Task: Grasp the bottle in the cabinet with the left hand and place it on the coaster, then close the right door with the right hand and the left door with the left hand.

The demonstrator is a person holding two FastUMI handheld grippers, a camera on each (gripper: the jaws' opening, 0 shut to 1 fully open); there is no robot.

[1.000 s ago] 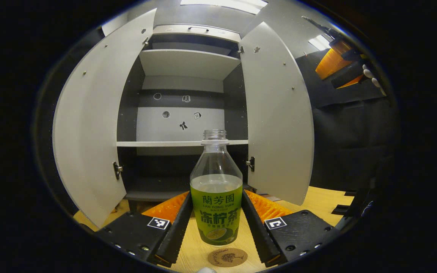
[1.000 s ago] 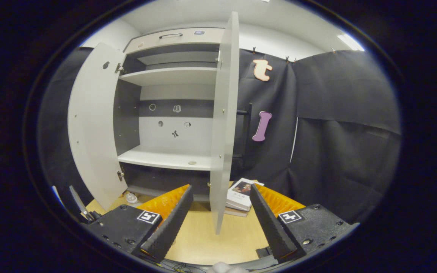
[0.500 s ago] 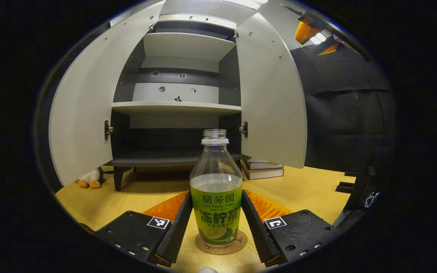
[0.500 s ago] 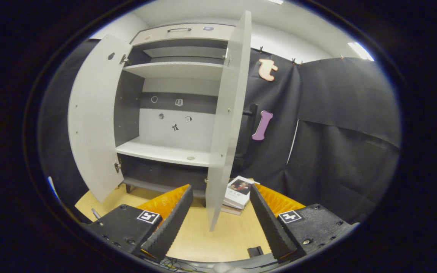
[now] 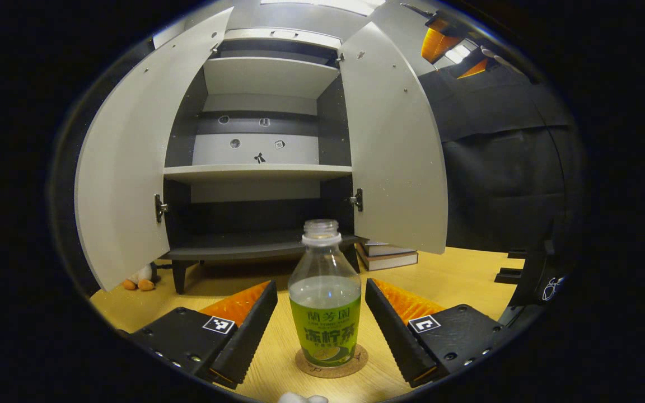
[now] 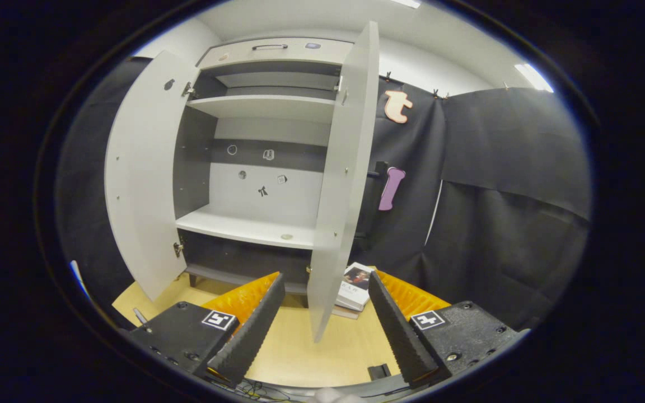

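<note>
**Bottle down on the coaster; the right door is your next concern**

On your left, the left door point(image 5: 126, 168) stands swung wide from the cabinet point(image 5: 261, 173). In front of it, your left gripper point(image 5: 322, 330) has its fingers spread, with a visible gap on each side of the bottle point(image 5: 325, 302). The bottle stands upright, uncapped, on the coaster point(image 5: 331, 362) on the wooden table point(image 5: 457, 274), so that placing step looks finished.

Moving rightward, the right door point(image 6: 342, 179) hangs open, nearly edge-on to your right gripper point(image 6: 322, 324), whose fingers are likewise apart and hold nothing. The door's free edge runs vertically and sits just ahead, between the fingers in the right gripper view, with its outer face to the right. So your right hand is the nearer one; you would likely go round to that right-hand face and push leftward toward the cabinet. Beyond the door lie some books point(image 6: 354, 286).
</note>
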